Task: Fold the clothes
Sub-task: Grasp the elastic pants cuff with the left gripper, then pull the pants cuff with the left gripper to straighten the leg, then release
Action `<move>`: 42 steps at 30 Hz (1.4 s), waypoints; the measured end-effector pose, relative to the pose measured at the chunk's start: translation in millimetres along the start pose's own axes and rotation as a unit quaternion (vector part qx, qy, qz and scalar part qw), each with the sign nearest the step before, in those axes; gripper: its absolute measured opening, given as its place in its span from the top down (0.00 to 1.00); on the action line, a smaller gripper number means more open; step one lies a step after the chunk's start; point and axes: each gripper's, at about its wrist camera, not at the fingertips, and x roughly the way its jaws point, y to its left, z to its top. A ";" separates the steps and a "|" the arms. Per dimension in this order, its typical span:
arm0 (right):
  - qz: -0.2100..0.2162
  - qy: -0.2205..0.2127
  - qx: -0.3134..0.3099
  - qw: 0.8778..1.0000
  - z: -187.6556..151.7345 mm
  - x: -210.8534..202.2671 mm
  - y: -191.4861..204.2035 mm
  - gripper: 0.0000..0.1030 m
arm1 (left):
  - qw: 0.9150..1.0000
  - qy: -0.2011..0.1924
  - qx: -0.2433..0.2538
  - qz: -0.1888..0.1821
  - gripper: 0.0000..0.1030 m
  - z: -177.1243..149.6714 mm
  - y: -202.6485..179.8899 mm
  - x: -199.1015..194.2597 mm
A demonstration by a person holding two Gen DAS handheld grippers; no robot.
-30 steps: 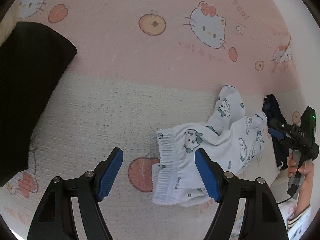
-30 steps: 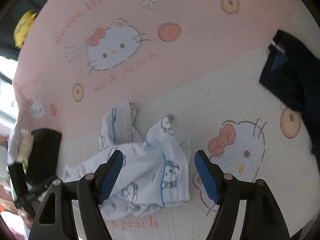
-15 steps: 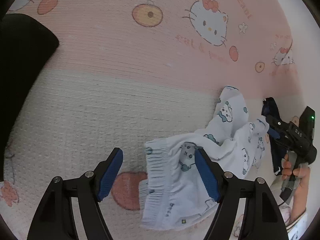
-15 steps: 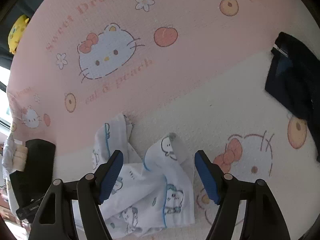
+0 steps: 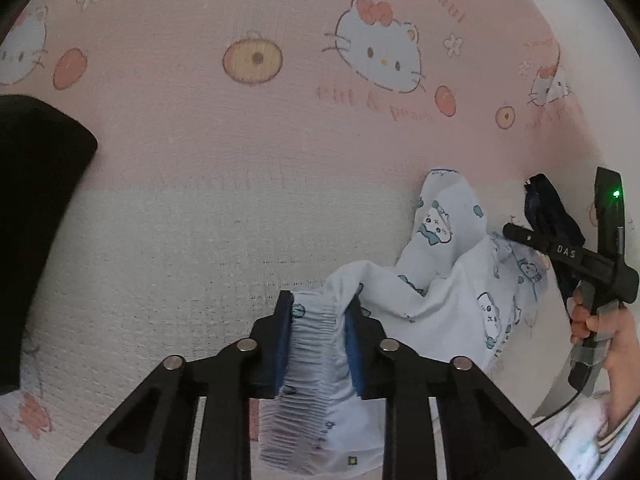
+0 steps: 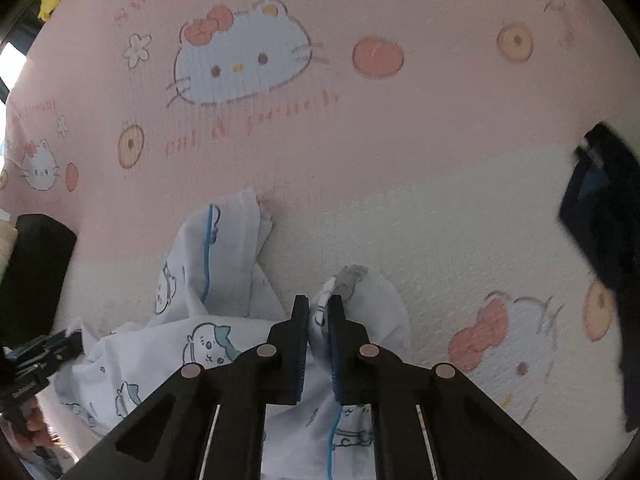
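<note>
Left wrist view: our left tongs [image 5: 319,316] have just closed on the waistband of the pants [image 5: 440,292], lying crumpled on the bed's blanket [image 5: 200,232]. Right wrist view: our right tongs [image 6: 319,312] have just closed, pinching a fold of them.

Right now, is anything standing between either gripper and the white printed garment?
Nothing visible does: the left gripper has just closed on the white printed garment at its gathered waistband, and the right gripper on another fold of it.
</note>
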 end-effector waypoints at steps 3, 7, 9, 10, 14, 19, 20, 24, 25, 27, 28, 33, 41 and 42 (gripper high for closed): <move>0.000 -0.029 0.004 1.000 -1.0 -18.7 -2.3 0.95 | 1.000 -0.017 -0.003 0.001 0.81 1.2 5.3 -13.3; -0.013 -0.056 0.013 0.998 -5.3 -41.2 -11.2 0.96 | 0.999 -0.035 -0.007 -0.003 0.81 3.2 8.0 -36.3; -0.005 -0.065 0.036 0.997 -9.8 -51.3 -19.6 0.96 | 0.999 -0.043 -0.002 -0.004 0.81 3.3 6.8 -44.3; -0.001 -0.072 0.047 0.996 -12.9 -57.4 -23.7 0.96 | 0.999 -0.046 -0.001 -0.006 0.81 3.3 6.3 -48.2; 0.016 -0.096 0.080 0.992 -29.0 -85.0 -37.3 0.96 | 0.998 -0.056 -0.009 -0.024 0.81 -0.8 4.0 -66.1; 0.036 -0.122 0.110 0.986 -51.3 -113.1 -41.5 0.96 | 0.997 -0.069 -0.006 -0.041 0.81 -10.1 -4.1 -91.5; 0.036 -0.125 0.111 0.985 -54.3 -116.4 -40.8 0.96 | 0.996 -0.069 -0.005 -0.047 0.81 -13.3 -5.3 -97.1; 0.031 -0.118 0.119 0.985 -78.9 -129.0 -44.8 0.96 | 0.996 -0.069 0.006 -0.055 0.81 -29.1 -11.3 -110.5; 0.032 -0.113 0.121 0.986 -85.0 -129.0 -45.7 0.96 | 0.996 -0.068 0.010 -0.056 0.81 -34.1 -12.9 -112.1; 0.033 -0.103 0.126 0.986 -97.3 -129.1 -47.5 0.96 | 0.996 -0.065 0.016 -0.060 0.81 -48.7 -15.3 -112.7; 0.031 -0.097 0.125 0.987 -103.0 -129.1 -47.9 0.96 | 0.996 -0.064 0.019 -0.063 0.81 -56.4 -16.6 -112.8; 0.015 -0.083 0.123 0.989 -134.0 -137.8 -53.2 0.96 | 0.996 -0.048 0.044 -0.067 0.81 -91.0 -25.8 -109.9; -0.048 -0.015 0.125 0.991 -168.9 -125.2 -59.5 0.96 | 0.996 -0.029 0.056 -0.061 0.81 -117.5 -24.3 -98.4; -0.049 -0.007 0.130 0.990 -171.2 -123.0 -62.2 0.96 | 0.996 -0.029 0.053 -0.062 0.81 -118.7 -22.0 -97.5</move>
